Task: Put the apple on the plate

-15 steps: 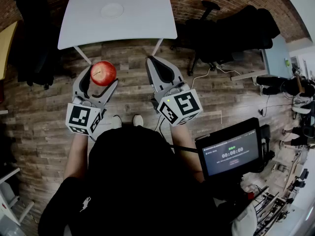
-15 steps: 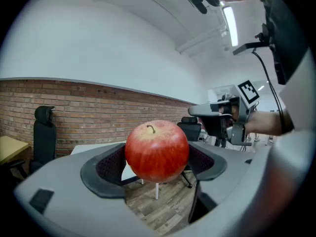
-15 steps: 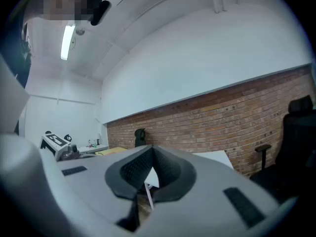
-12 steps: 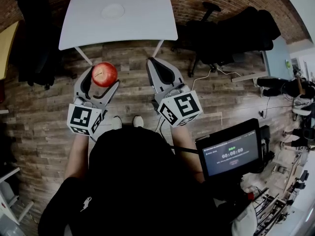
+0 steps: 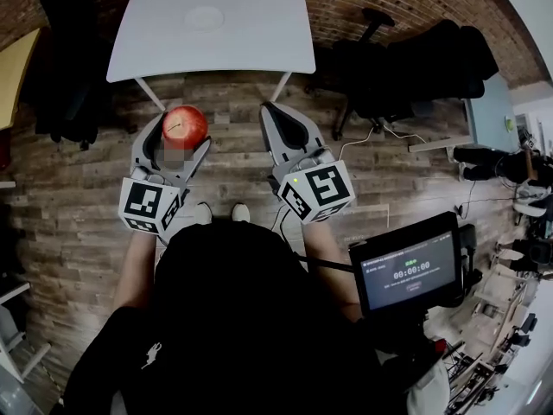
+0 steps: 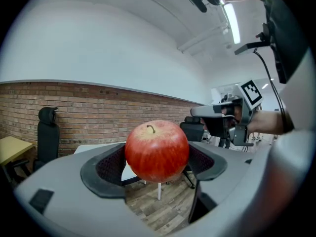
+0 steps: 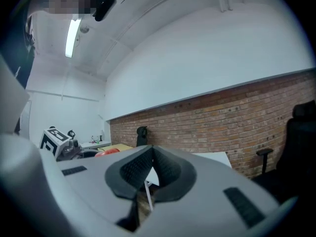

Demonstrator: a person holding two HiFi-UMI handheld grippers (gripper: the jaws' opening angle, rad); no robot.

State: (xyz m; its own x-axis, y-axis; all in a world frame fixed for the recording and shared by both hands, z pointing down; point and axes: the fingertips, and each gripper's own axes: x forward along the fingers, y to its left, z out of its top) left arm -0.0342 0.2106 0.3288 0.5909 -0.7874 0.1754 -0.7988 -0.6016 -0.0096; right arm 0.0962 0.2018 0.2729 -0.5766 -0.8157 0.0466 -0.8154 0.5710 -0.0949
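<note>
From the head view, the person stands on the wooden floor a little short of a white table, holding both tools out level in front. The left gripper has its jaws spread wide around a red apple, which sits between them in the air, above the floor and just short of the table's near edge. The plate lies on the table near the far edge, a bit left of the middle, well apart from the apple. The right gripper points the same way beside it, its jaws drawn in to a narrow tip with nothing in them. A black office chair stands off the table's right corner, and a small screen is at the person's right.

In the left gripper view, the apple is upright, stem on top, with the dark ribbed pads pressing on both its sides. The white table shows behind it, in front of a brick wall.

In the right gripper view, the two jaws meet, pads touching, holding nothing. A bit of the apple's red shows at the left.
</note>
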